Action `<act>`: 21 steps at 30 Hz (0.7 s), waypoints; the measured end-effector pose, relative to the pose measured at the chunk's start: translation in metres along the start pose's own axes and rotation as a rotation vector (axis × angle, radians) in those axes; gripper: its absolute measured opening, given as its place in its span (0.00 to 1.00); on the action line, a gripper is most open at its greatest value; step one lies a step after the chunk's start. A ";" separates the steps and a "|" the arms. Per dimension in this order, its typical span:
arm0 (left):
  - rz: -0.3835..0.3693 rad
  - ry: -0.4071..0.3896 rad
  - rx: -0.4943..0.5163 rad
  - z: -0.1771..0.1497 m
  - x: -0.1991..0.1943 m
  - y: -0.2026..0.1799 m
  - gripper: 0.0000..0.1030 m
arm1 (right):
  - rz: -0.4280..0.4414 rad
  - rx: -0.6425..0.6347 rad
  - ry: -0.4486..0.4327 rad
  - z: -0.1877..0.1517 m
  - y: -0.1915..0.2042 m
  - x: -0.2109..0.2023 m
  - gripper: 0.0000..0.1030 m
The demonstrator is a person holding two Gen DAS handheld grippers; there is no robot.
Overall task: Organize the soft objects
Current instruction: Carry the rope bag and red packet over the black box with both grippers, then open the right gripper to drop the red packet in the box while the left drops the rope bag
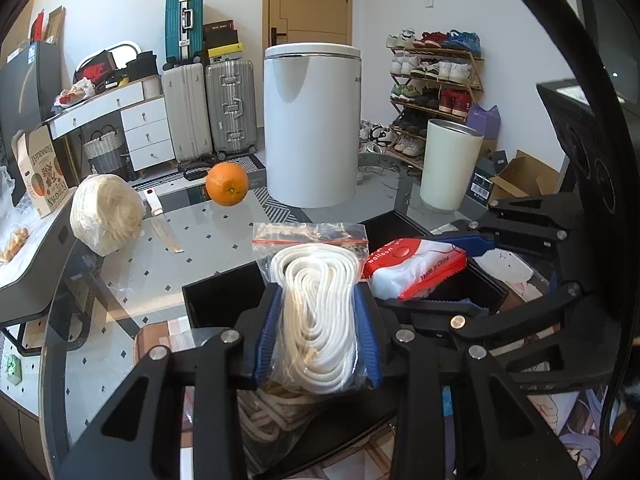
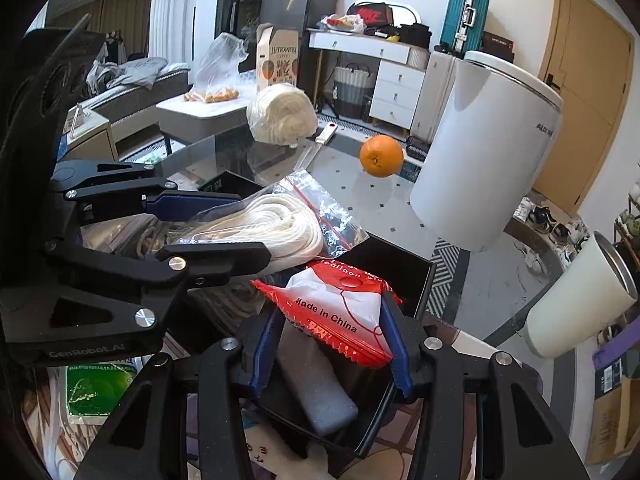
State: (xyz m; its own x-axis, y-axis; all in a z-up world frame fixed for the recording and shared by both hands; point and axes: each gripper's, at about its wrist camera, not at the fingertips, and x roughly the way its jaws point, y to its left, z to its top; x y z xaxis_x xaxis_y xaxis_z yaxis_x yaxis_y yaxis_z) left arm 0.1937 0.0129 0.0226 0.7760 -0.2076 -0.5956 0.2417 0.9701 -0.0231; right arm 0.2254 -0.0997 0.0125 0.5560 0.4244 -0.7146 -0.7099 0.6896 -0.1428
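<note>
Left wrist view: the bagged white rope [image 1: 316, 312] is pinched between the left gripper [image 1: 318, 336] fingers above the black box [image 1: 224, 294]; the right gripper [image 2: 332, 344] squeezes a red balloon packet [image 2: 340, 308] over the same box. Likely next: lower and release both inside. Readable: "Made in China", "balloon", "GenRobot.AI"

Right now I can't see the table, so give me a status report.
Left gripper shut on bagged white rope. Right gripper shut on red balloon packet. Both over black box; gray foam block inside.
</note>
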 end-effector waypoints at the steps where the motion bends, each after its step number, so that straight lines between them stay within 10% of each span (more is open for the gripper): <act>1: -0.003 0.001 0.001 0.000 0.000 0.000 0.34 | 0.007 -0.009 0.005 0.001 0.000 0.001 0.50; 5: -0.022 0.009 0.009 -0.002 -0.001 0.000 0.34 | 0.008 -0.026 -0.013 0.001 0.000 -0.008 0.73; 21: -0.025 0.046 0.061 -0.003 0.009 -0.010 0.40 | -0.033 0.008 -0.067 -0.013 -0.007 -0.045 0.77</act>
State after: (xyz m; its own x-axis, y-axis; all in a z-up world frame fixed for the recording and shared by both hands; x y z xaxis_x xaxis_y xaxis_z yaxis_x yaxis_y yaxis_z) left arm 0.1961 0.0016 0.0151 0.7420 -0.2239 -0.6318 0.2964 0.9550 0.0096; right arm 0.1999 -0.1315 0.0368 0.6068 0.4395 -0.6624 -0.6875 0.7084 -0.1597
